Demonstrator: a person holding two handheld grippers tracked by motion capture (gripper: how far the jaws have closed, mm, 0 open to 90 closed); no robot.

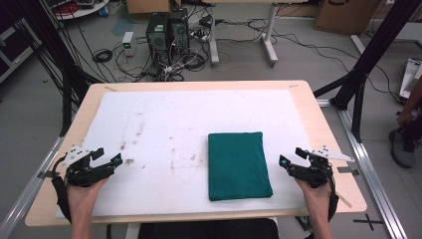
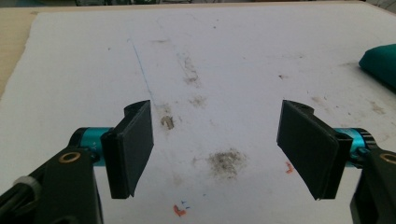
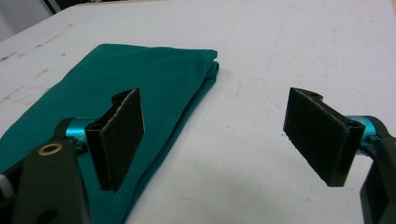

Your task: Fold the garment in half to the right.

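- Green folded cloth [image 1: 239, 165]: flat on white table cover [image 1: 164, 119].
- Left gripper [image 1: 108, 158]: jaws spread, empty, well apart from cloth.
- Right gripper [image 1: 291, 157]: jaws spread, empty, just beside cloth.

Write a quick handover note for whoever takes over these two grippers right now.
Left gripper: jaws wide open, holding nothing, over the stained white mat near the table's left side, well away from the cloth.
Right gripper: jaws wide open, holding nothing, just right of the cloth, not touching it.
Folded green cloth: lies flat on the mat, right of centre, near the person's edge, in a neat rectangle.
Done: nothing is gripped; the cloth sits folded.
Left: probably the right gripper reaches the cloth first; any handling of it has yet to start.
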